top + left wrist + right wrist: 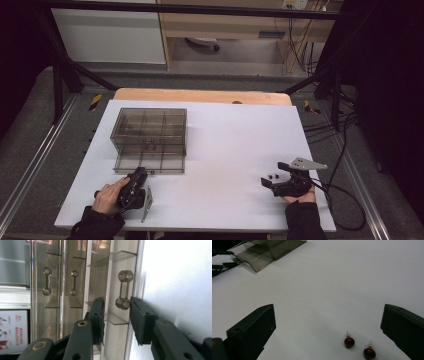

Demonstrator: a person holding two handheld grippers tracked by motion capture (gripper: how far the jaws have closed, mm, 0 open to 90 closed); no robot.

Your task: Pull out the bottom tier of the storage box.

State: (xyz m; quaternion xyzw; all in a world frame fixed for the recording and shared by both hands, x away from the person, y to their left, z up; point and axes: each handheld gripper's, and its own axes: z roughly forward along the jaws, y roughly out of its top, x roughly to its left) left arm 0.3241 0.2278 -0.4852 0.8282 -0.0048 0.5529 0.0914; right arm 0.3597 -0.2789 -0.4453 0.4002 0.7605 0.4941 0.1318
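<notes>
the left claw (pixel 140 175) was at the lower drawer front of the smoky clear drawer box (pixel 150 131), which stood on the left half of the white bench (pixel 225 145). in the left gripper view its jaws stood narrow around the drawer handle (pixel 123 290), one pad touching the lower knob, the other apart from it, so nothing was really gripped. a pull from there would likely have let the small knob slip off the single pad, or dragged the whole light box toward the bench edge instead of sliding the drawer out. the handle looked thin, and a skewed squeeze could have strained it.

the right claw (pixel 275 182) hovered low over the right side of the bench, jaws wide and empty, with the two red earrings (pixel 359 347) lying between them on the surface. they were tiny and round; a careless closing might have flicked one away or caught only one.
</notes>
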